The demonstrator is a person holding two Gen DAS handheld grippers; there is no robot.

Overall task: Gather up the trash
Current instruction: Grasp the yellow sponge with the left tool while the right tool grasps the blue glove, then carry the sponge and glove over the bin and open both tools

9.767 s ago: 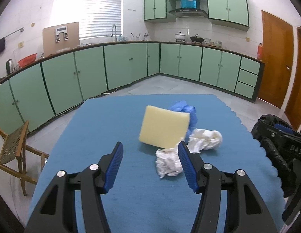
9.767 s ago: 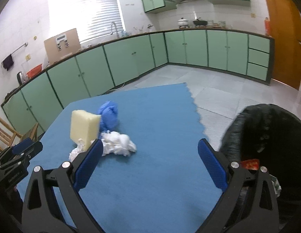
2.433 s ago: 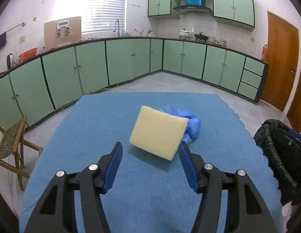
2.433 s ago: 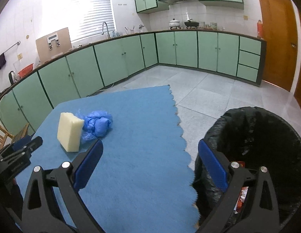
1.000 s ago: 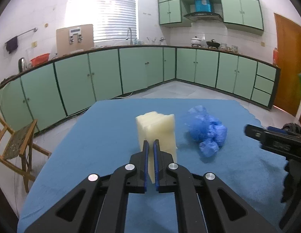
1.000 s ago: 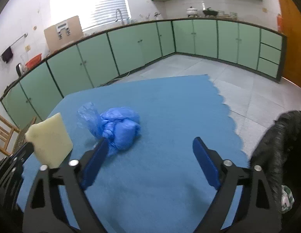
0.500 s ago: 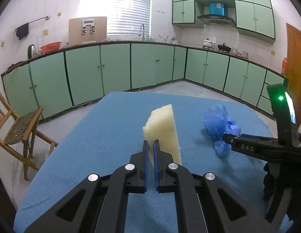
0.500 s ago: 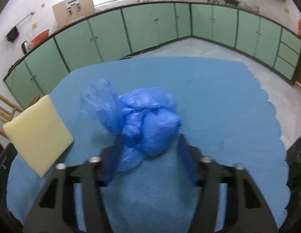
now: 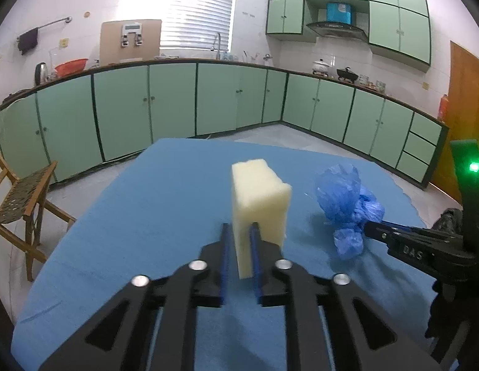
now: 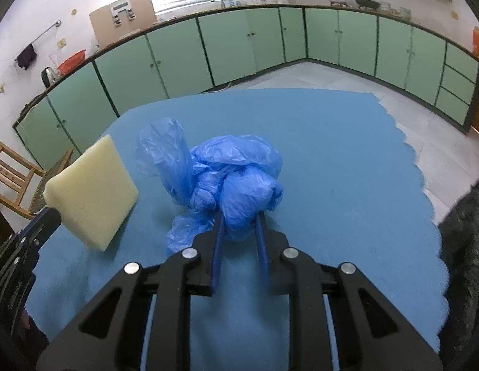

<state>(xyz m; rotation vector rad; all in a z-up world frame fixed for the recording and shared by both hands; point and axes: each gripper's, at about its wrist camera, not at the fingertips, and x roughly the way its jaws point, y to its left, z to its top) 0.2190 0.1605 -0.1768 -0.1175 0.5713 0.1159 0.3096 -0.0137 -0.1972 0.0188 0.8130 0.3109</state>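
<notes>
A pale yellow sponge (image 9: 258,198) stands on edge between the blue pads of my left gripper (image 9: 239,232). The jaws are opening, but the pads still pinch its lower edge. Just to its right, a crumpled blue plastic bag (image 9: 347,201) lies on the blue tablecloth (image 9: 146,216). In the right wrist view my right gripper (image 10: 239,216) is closing, with both pads pressed into the near lump of the bag (image 10: 239,173). The sponge (image 10: 91,191) hangs at the left there, above the cloth.
A black-lined trash bin (image 10: 465,232) stands off the table's right edge, also seen as the bin (image 9: 449,216) behind the right gripper's body. A wooden chair (image 9: 20,198) stands on the floor to the left. Green kitchen cabinets run along the back.
My right gripper moved in on the blue bag and its wide jaws closed onto it. The left jaws parted slightly and the sponge now stands more upright.
</notes>
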